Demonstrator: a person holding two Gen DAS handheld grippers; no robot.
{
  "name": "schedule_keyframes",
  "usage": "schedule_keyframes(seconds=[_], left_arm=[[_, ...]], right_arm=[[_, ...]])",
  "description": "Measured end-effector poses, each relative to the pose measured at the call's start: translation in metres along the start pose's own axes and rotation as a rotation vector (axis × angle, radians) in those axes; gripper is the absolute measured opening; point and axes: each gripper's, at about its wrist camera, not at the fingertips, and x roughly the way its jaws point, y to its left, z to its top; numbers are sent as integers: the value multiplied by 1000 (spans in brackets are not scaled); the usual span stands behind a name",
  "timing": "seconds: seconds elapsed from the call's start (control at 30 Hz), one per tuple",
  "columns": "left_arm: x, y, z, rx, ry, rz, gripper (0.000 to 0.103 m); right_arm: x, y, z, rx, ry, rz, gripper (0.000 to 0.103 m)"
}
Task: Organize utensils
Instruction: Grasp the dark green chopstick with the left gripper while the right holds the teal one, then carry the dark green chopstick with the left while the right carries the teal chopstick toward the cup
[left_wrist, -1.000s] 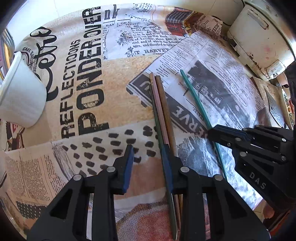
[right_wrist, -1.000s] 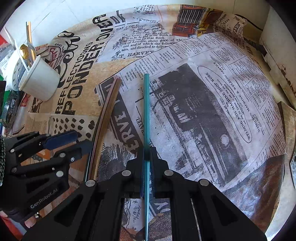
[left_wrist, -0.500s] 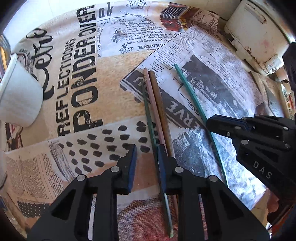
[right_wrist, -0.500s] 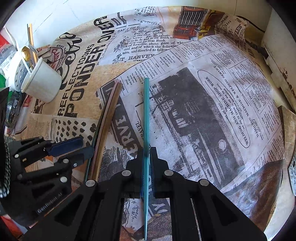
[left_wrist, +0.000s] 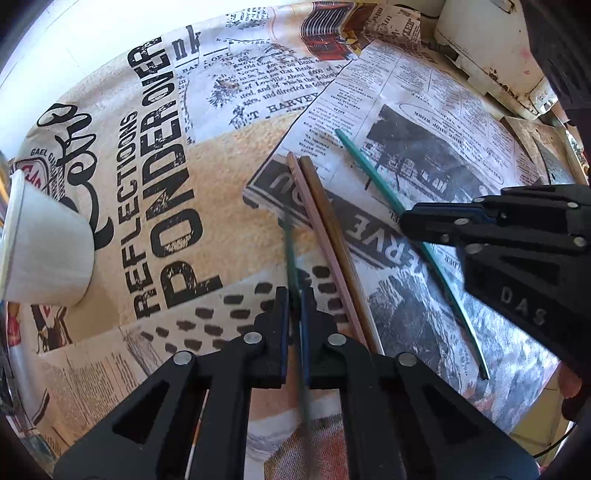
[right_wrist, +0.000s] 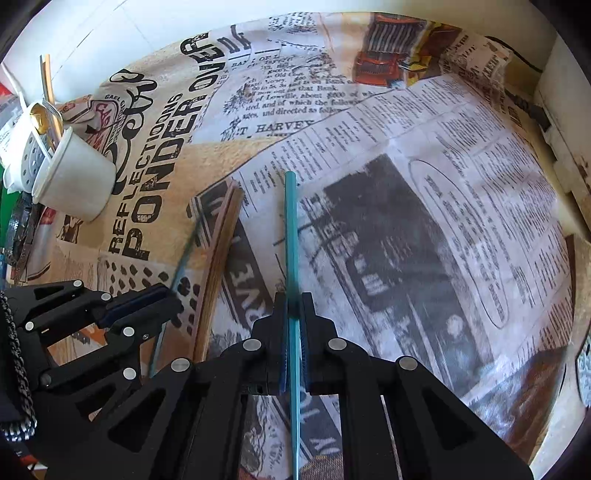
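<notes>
Left gripper (left_wrist: 293, 306): matte black plastic linkage arms showing triangular cut-outs, silver round pivot pins, blue pads lining the inner finger faces. Right gripper (right_wrist: 293, 314): same build, black with silver pins and blue pads; raised lettering "DAS" is showing on its side in the left wrist view. A black-and-white braided cord (right_wrist: 18, 387) is hanging beside the left unit.

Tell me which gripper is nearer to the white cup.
Left. The left gripper, shut on the dark green chopstick, sits between the white cup and the right gripper, which grips the teal chopstick farther away.
</notes>
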Motion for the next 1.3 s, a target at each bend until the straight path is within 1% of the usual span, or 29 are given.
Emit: schedule_keyframes(seconds=[0.2, 0.27, 0.37, 0.5, 0.63, 0.9, 1.03, 1.3], left_arm=[[3, 5, 4, -25, -10, -28, 4], [3, 10, 5, -56, -2, -49, 4], [-4, 21, 0, -110, -9, -106, 4], [-25, 26, -7, -120, -61, -125, 4], [-54, 26, -16, -140, -117, -146, 4], [-101, 28, -27, -153, -223, -141, 3], [-128, 31, -36, -156, -305, -134, 3], [-171, 48, -43, -205, -417, -115, 3]], right_arm=[[7, 2, 7, -5, 2, 19, 7], [8, 0, 8, 7, 3, 31, 6], [6, 2, 4, 2, -9, 7, 6], [-4, 5, -2, 3, -41, 13, 6], [-22, 8, -5, 5, -93, 15, 6], [-63, 20, -8, -6, -207, 19, 6], [-83, 31, -6, -24, -264, 23, 6], [-116, 55, 2, -65, -366, 46, 6]])
